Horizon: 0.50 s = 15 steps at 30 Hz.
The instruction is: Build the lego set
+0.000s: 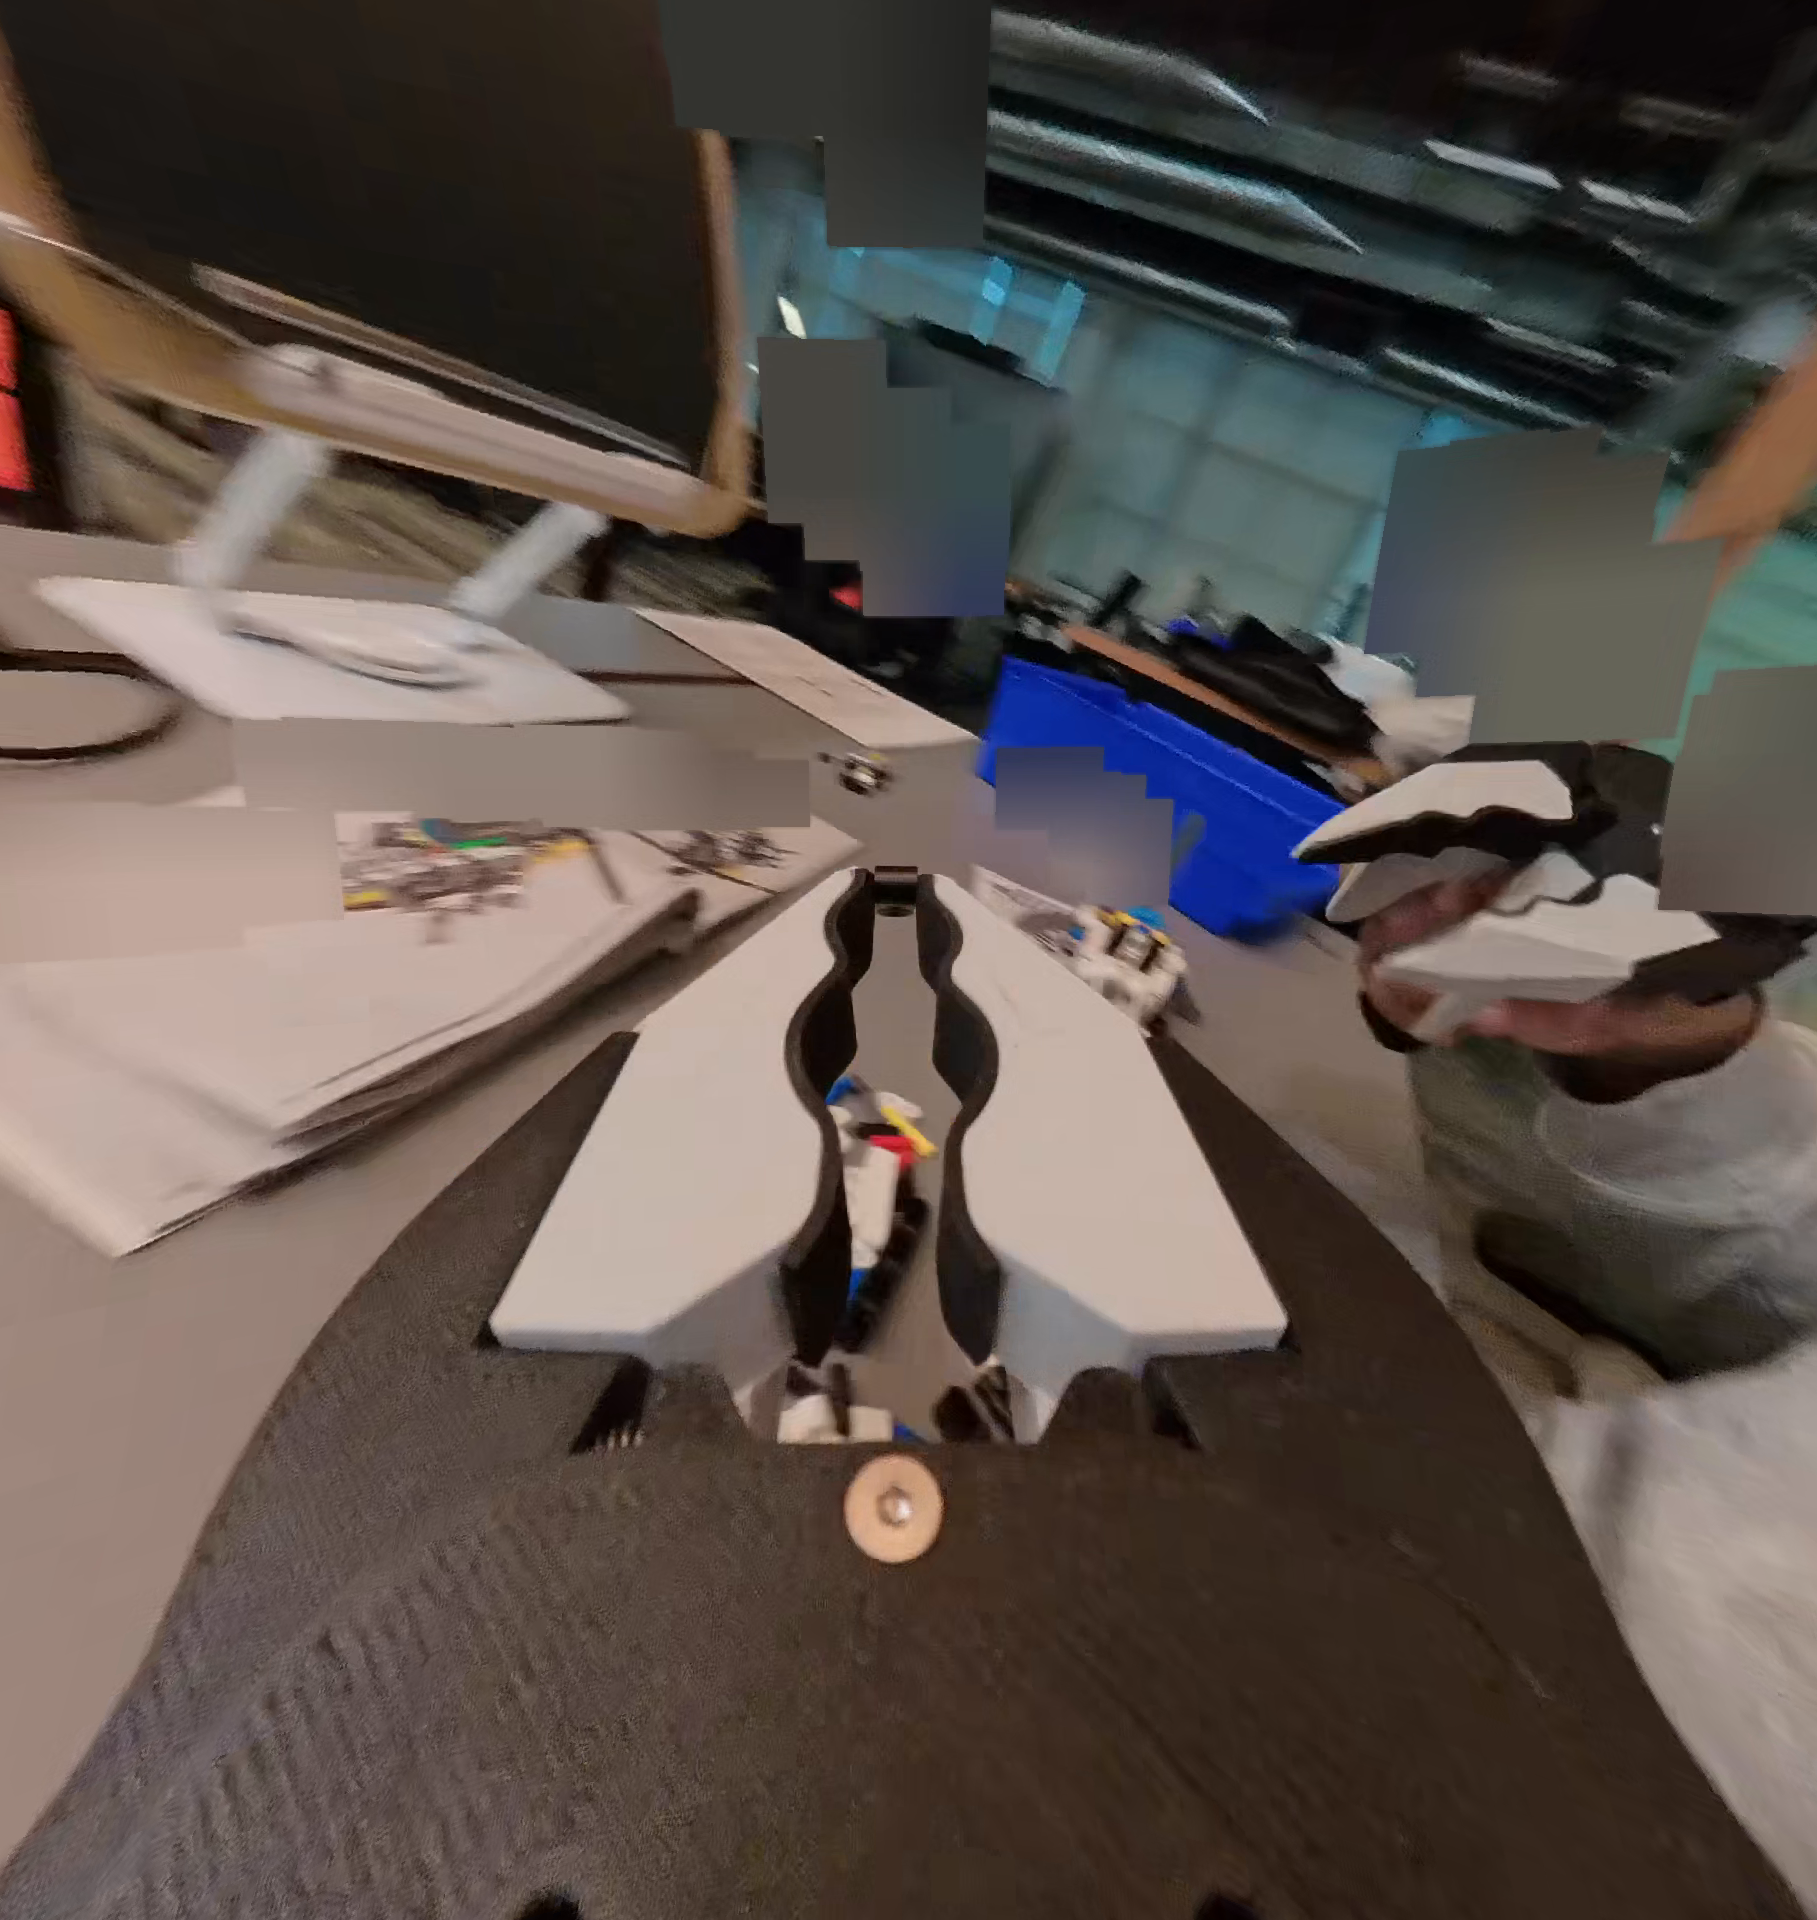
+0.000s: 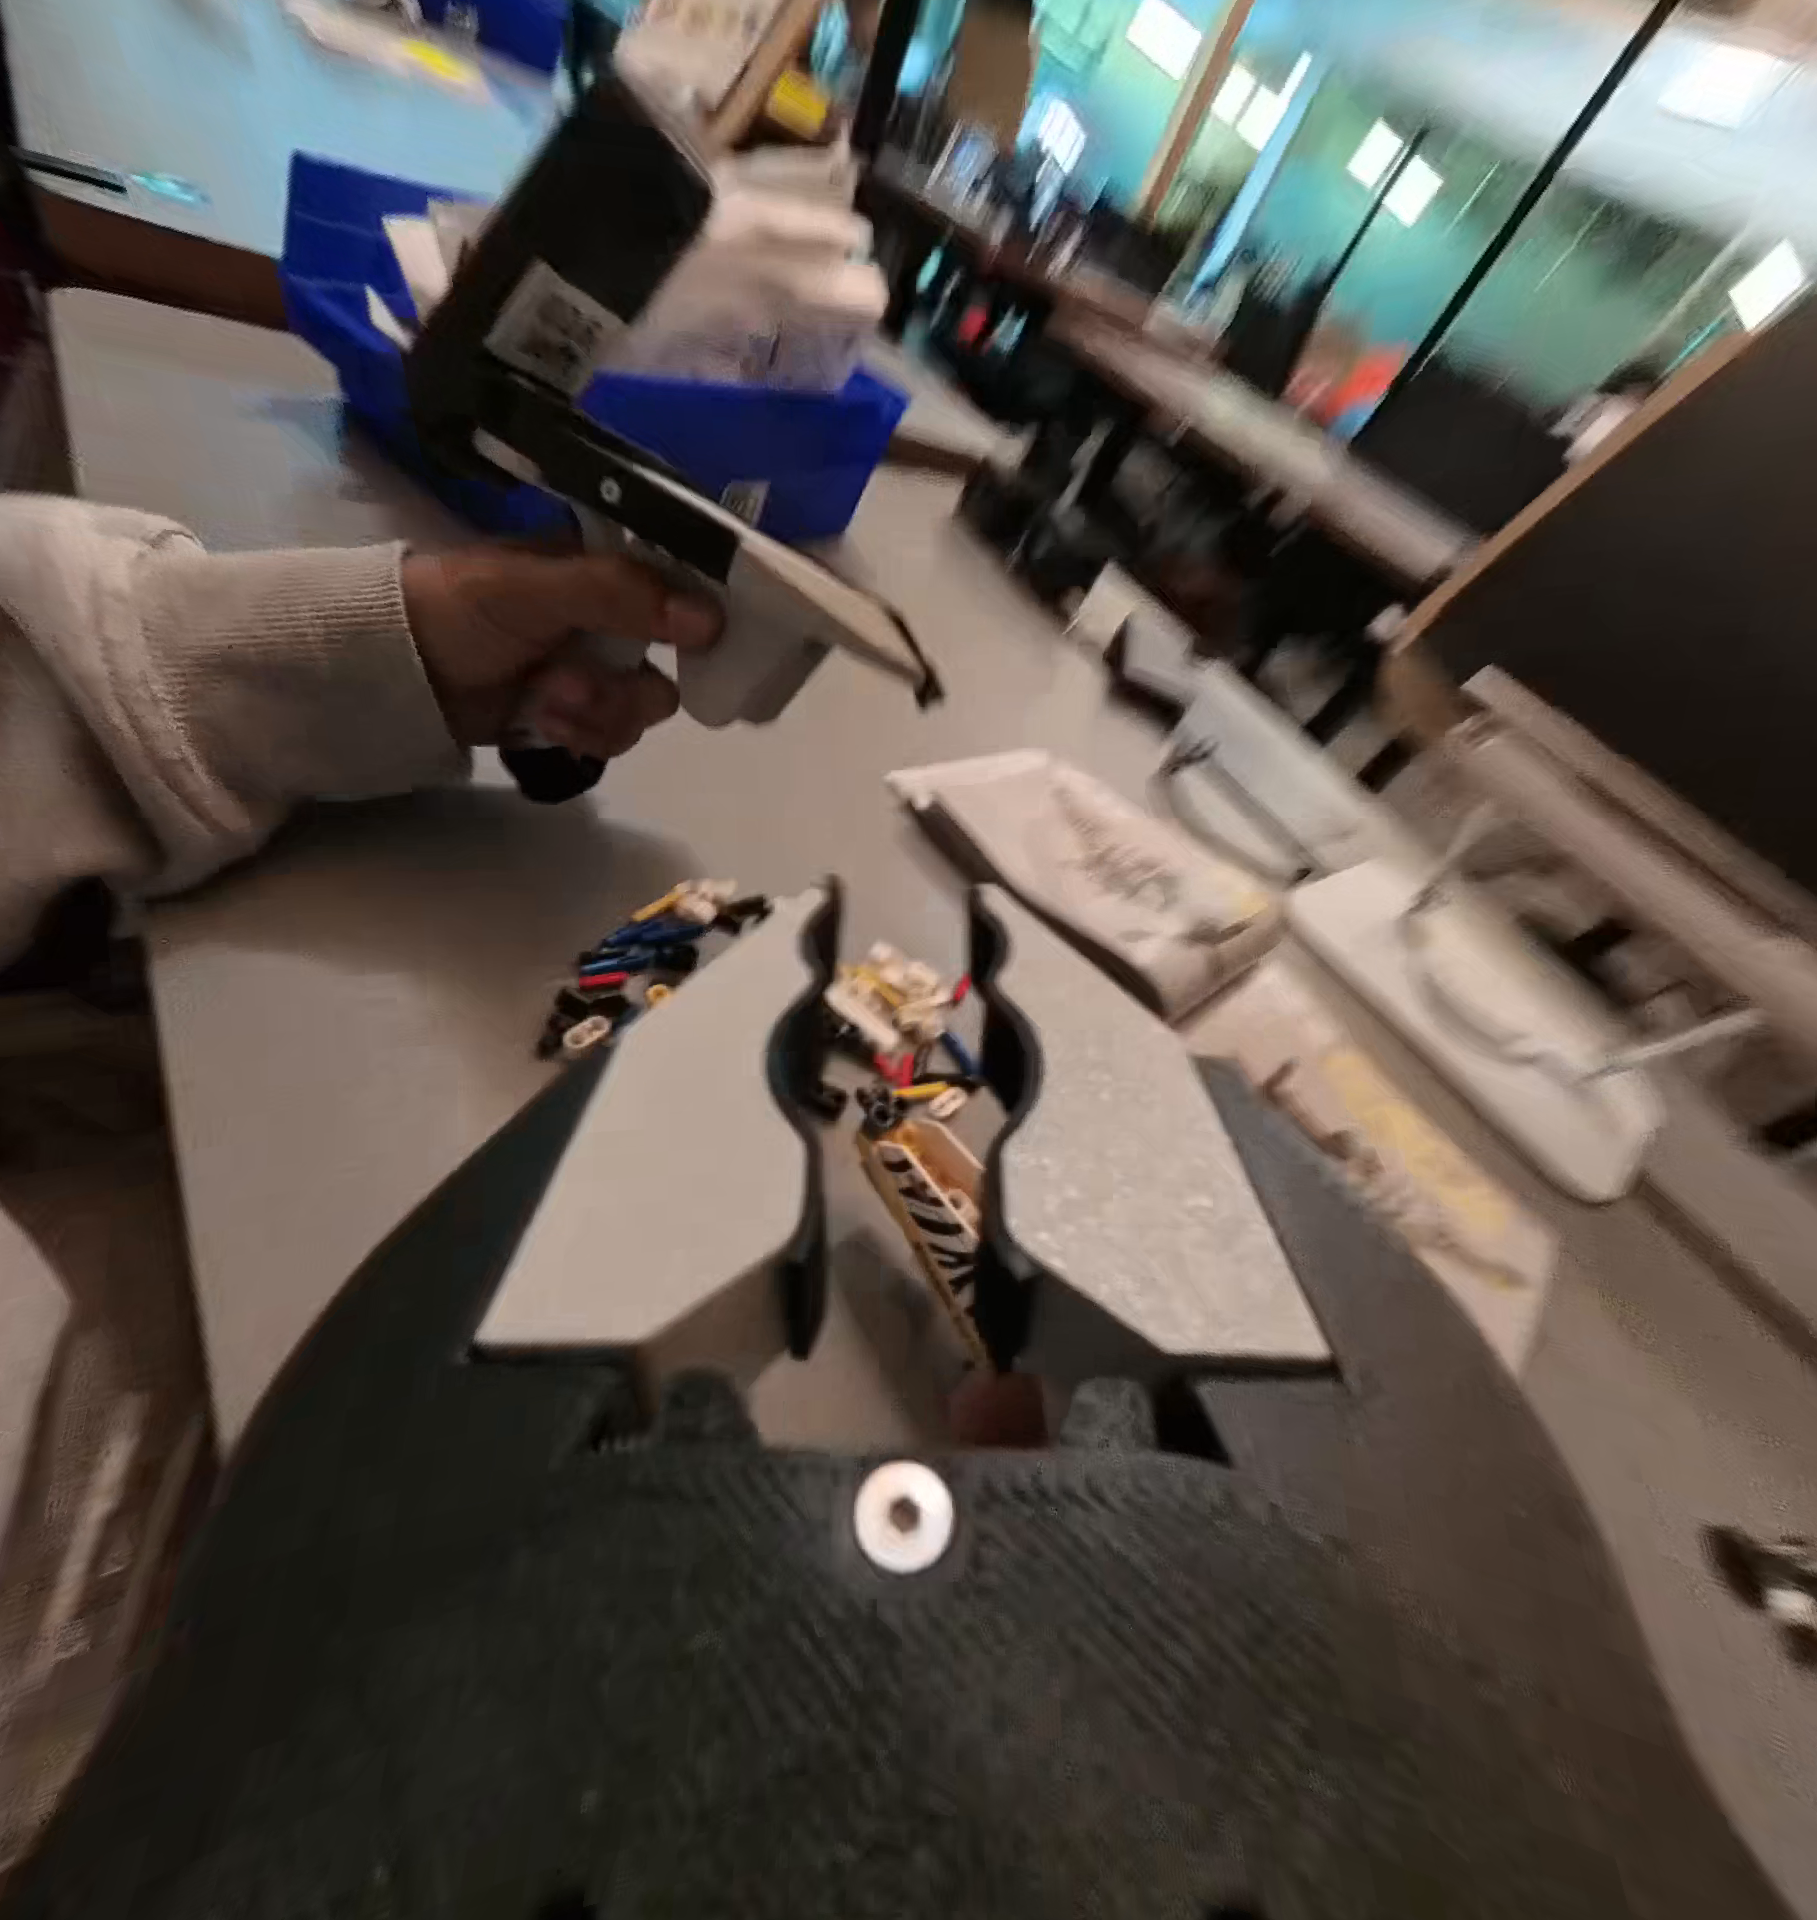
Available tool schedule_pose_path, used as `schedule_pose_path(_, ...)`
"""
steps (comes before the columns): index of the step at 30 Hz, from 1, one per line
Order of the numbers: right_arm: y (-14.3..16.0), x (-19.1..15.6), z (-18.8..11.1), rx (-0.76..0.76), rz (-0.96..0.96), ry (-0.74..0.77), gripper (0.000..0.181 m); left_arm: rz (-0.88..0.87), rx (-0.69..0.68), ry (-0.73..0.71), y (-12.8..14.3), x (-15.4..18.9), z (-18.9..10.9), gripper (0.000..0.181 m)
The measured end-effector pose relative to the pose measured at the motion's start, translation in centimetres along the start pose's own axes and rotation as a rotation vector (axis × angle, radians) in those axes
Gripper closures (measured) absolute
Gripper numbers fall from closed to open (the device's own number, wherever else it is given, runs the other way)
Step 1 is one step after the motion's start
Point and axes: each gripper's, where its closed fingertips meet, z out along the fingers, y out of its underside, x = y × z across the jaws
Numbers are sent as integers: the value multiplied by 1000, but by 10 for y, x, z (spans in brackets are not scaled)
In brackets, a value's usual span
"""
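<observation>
Your left gripper (image 1: 893,896) is up off the counter (image 1: 73,1351) w/ its fingers (image 1: 738,1143) drawn narrow, tips clamped on a small black piece (image 1: 895,891); the rest of the slot btwn them stays clear. Through that slot you see a lego build (image 1: 876,1174), white w/ blue, red and yellow bits, lying on the counter. A second white lego chunk (image 1: 1132,951) sits just beyond the build, to its right. The open booklet (image 1: 312,1039) lies left of the build; a blue bin (image 1: 1143,758) is well behind it. Your right gripper (image 1: 1340,868) shows off to the build's right, held in your hand (image 1: 1506,997), and from this side its finger state can't be told. In the right wrist view, though, your right gripper (image 2: 904,909) has fingers (image 2: 665,1143) partly apart w/ a clear gap at the tips, nothing pinched there. Below that gap loose pieces (image 2: 899,1003) are scattered on the counter (image 2: 364,1039), mostly white, yellow, red and blue. A long tan part (image 2: 935,1195) w/ black markings lies just nearer than that pile, close against the inner edge of one finger; contact can't be told. Another pile (image 2: 634,966) of blue, black and red bits sits left of the first one. Your left hand (image 2: 540,644) holds its gripper (image 2: 925,691) above the piles. The view is motion-blurred.
</observation>
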Motion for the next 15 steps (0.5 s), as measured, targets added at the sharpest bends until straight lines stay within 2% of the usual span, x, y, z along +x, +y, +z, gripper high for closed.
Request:
schedule_pose_path(1,2,7,12,-57,69,-42,142,-16,41,-46,-5,-11,-6,175)
schedule_pose_path(3,4,26,37,-117,173,-94,125,-47,111,-94,-13,-24,-16,175)
schedule_pose_path(5,13,39,63,-188,243,-180,133,-39,108,-142,-13,-32,-21,176)
schedule_pose_path(8,41,48,96,-410,305,-312,140,36,75,-184,-11,-34,-20,176)
schedule_pose_path(11,69,42,114,-625,338,-412,138,56,59,-176,-10,-31,-18,175)
schedule_pose_path(15,93,31,127,-782,315,-443,160,33,99,-149,-16,-28,-20,176)
